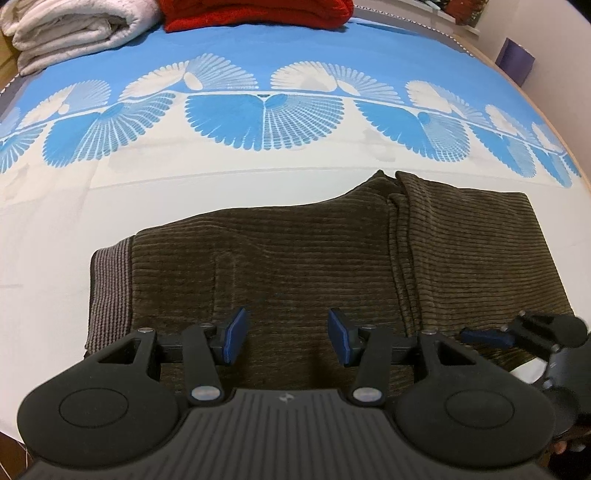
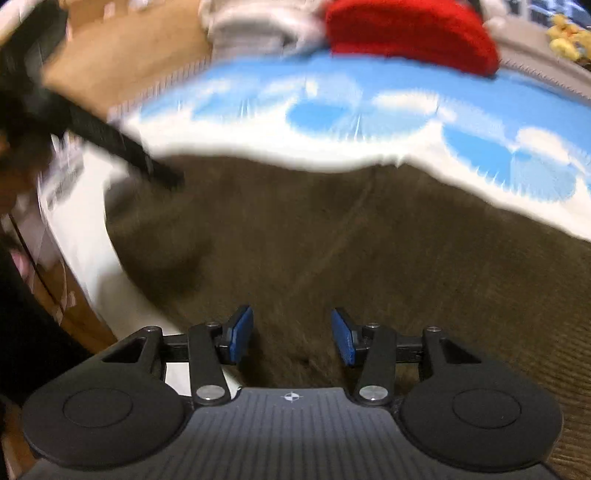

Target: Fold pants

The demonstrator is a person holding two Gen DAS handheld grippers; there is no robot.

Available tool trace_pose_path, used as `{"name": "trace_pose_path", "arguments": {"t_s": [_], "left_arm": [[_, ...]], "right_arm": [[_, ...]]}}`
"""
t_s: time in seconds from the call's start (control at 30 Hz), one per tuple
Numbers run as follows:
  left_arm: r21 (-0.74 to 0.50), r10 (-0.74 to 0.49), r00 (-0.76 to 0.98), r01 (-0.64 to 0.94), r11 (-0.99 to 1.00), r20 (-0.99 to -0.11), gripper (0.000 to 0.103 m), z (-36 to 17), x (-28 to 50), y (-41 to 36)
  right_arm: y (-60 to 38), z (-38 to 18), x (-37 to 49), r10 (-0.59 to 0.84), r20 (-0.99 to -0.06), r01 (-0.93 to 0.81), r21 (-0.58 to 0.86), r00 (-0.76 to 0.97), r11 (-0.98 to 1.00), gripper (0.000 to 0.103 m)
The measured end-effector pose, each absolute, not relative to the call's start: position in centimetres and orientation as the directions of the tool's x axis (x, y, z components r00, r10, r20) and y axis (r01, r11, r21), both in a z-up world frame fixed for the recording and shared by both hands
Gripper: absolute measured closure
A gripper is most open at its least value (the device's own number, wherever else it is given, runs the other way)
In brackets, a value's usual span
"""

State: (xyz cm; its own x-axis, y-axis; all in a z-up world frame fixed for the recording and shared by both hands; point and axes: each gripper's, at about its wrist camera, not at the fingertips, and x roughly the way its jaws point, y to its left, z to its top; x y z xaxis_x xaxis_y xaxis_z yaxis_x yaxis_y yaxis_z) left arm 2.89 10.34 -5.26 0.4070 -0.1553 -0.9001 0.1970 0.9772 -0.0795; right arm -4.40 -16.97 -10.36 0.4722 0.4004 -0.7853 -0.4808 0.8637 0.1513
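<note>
Wide open sheet (image 1: 74,206) to the left of and beyond the pants (image 1: 295,258), nothing in the way there. At the far end, a white blanket (image 1: 62,33) and a red one (image 1: 255,14) block the way; the right gripper (image 1: 491,338) crowds the pants' near right corner.

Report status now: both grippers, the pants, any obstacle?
Left gripper open, right gripper open, both empty above the cloth. Brown pants folded, flat on the bedsheet. No obstacle near.
</note>
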Motion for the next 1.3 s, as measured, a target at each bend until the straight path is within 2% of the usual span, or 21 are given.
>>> {"name": "trace_pose_path", "arguments": {"t_s": [0.07, 0.13, 0.2, 0.23, 0.3, 0.4, 0.47, 0.5, 0.57, 0.67, 0.73, 0.77, 0.8, 0.87, 1.0, 1.13, 1.2, 1.23, 1.27, 1.3], "left_arm": [[-0.077, -0.150, 0.406, 0.189, 0.979, -0.901, 0.049, -5.3, 3.1, 10.5], [-0.077, -0.148, 0.408, 0.186, 0.980, -0.901, 0.049, -5.3, 3.1, 10.6], [-0.076, -0.150, 0.409, 0.192, 0.979, -0.900, 0.049, -5.3, 3.1, 10.3], [-0.074, -0.150, 0.409, 0.196, 0.978, -0.900, 0.049, -5.3, 3.1, 10.2], [-0.071, -0.149, 0.407, 0.200, 0.977, -0.901, 0.049, -5.4, 3.0, 9.8], [-0.073, -0.153, 0.407, 0.205, 0.976, -0.901, 0.049, -5.5, 3.1, 9.3], [-0.068, -0.149, 0.403, 0.208, 0.976, -0.903, 0.049, -5.6, 3.2, 9.1], [-0.065, -0.146, 0.403, 0.208, 0.976, -0.904, 0.049, -5.7, 3.2, 9.0], [-0.066, -0.144, 0.400, 0.204, 0.977, -0.905, 0.049, -5.8, 3.2, 9.0], [-0.063, -0.139, 0.394, 0.200, 0.978, -0.908, 0.049, -6.0, 3.2, 9.1], [-0.060, -0.137, 0.393, 0.203, 0.977, -0.909, 0.049, -6.1, 3.1, 9.1], [-0.059, -0.137, 0.393, 0.205, 0.977, -0.909, 0.049, -6.2, 3.0, 9.2], [-0.056, -0.134, 0.393, 0.203, 0.978, -0.910, 0.049, -6.2, 3.0, 9.3], [-0.052, -0.126, 0.393, 0.194, 0.980, -0.911, 0.049, -6.3, 3.2, 9.5], [-0.053, -0.127, 0.390, 0.194, 0.980, -0.912, 0.049, -6.3, 3.3, 9.6], [-0.049, -0.128, 0.389, 0.205, 0.977, -0.912, 0.049, -6.3, 3.2, 9.3], [-0.050, -0.127, 0.391, 0.201, 0.978, -0.912, 0.049, -6.3, 3.3, 9.3], [-0.051, -0.127, 0.392, 0.198, 0.979, -0.911, 0.049, -6.3, 3.3, 9.3], [-0.052, -0.127, 0.392, 0.195, 0.979, -0.911, 0.049, -6.3, 3.3, 9.3], [-0.053, -0.127, 0.393, 0.193, 0.980, -0.911, 0.049, -6.2, 3.3, 9.4]], "right_arm": [[-16.5, -11.2, -4.7, 0.379, -0.796, -0.523, 0.094, 0.471, 0.847, 0.054], [-16.6, -11.1, -4.9, 0.389, -0.789, -0.512, 0.112, 0.475, 0.852, 0.057], [-17.6, -10.7, -4.9, 0.424, -0.770, -0.484, 0.173, 0.477, 0.858, 0.085], [-17.9, -10.5, -5.1, 0.438, -0.755, -0.481, 0.186, 0.488, 0.857, 0.092], [-18.6, -9.5, -6.0, 0.461, -0.717, -0.493, 0.186, 0.523, 0.850, 0.093], [-19.1, -7.0, -7.4, 0.534, -0.607, -0.531, 0.208, 0.589, 0.822, 0.095], [-19.2, -5.9, -8.2, 0.601, -0.567, -0.590, 0.233, 0.563, 0.773, 0.103], [-18.9, -5.9, -8.6, 0.634, -0.568, -0.625, 0.249, 0.525, 0.740, 0.103], [-17.4, -7.3, -9.3, 0.632, -0.644, -0.680, 0.228, 0.431, 0.697, 0.103], [-16.0, -10.0, -9.8, 0.488, -0.743, -0.661, 0.082, 0.459, 0.746, 0.098], [-16.1, -9.7, -9.8, 0.473, -0.724, -0.643, 0.053, 0.503, 0.764, 0.092], [-16.2, -9.3, -9.8, 0.459, -0.706, -0.631, 0.023, 0.539, 0.775, 0.077], [-16.4, -8.9, -9.8, 0.440, -0.687, -0.611, -0.008, 0.578, 0.791, 0.057], [-16.8, -9.0, -9.7, 0.417, -0.676, -0.577, -0.016, 0.607, 0.816, 0.041], [-16.2, -10.9, -9.3, 0.425, -0.741, -0.617, 0.018, 0.520, 0.786, 0.040], [-14.9, -12.1, -9.0, 0.402, -0.763, -0.643, -0.023, 0.506, 0.765, 0.033], [-15.0, -12.2, -8.7, 0.404, -0.766, -0.637, -0.008, 0.499, 0.771, 0.034], [-15.2, -12.1, -8.6, 0.414, -0.765, -0.636, 0.008, 0.493, 0.772, 0.039], [-15.4, -12.0, -8.4, 0.429, -0.762, -0.635, 0.029, 0.486, 0.772, 0.050], [-15.6, -11.9, -8.2, 0.441, -0.755, -0.628, 0.050, 0.485, 0.777, 0.065]]}}
